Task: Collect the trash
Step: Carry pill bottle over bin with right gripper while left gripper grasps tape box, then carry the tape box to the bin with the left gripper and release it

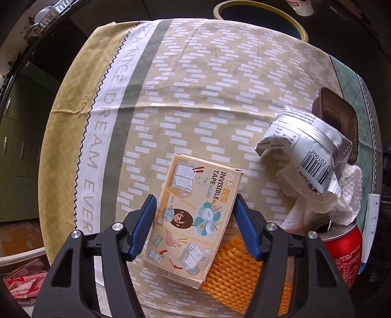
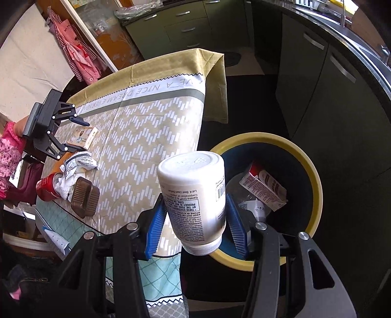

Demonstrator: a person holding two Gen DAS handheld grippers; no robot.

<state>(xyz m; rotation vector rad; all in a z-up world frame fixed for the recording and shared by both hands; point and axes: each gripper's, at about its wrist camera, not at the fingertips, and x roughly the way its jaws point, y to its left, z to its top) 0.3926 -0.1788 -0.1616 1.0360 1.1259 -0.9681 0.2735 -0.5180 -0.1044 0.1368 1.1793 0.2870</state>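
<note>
My left gripper (image 1: 194, 226) is open around an invisible-tape box (image 1: 193, 217) lying on the tablecloth; its blue fingers (image 1: 144, 227) flank the box sides, touching or nearly so. My right gripper (image 2: 195, 220) is shut on a white plastic bottle (image 2: 193, 195), held upside down by the table's edge, next to the yellow-rimmed bin (image 2: 315, 171). The bin holds a carton (image 2: 264, 188) and clear plastic. The left gripper (image 2: 73, 132) and the box (image 2: 83, 137) also show in the right wrist view.
On the table lie a silver wrapper (image 1: 305, 144), a brown plastic tray (image 1: 339, 117), a crumpled paper towel (image 1: 325, 195), a red can (image 1: 342, 247) and orange foam netting (image 1: 244, 274). The bin rim (image 1: 259, 9) stands past the table's far edge. Green cabinets (image 2: 317, 85) stand behind.
</note>
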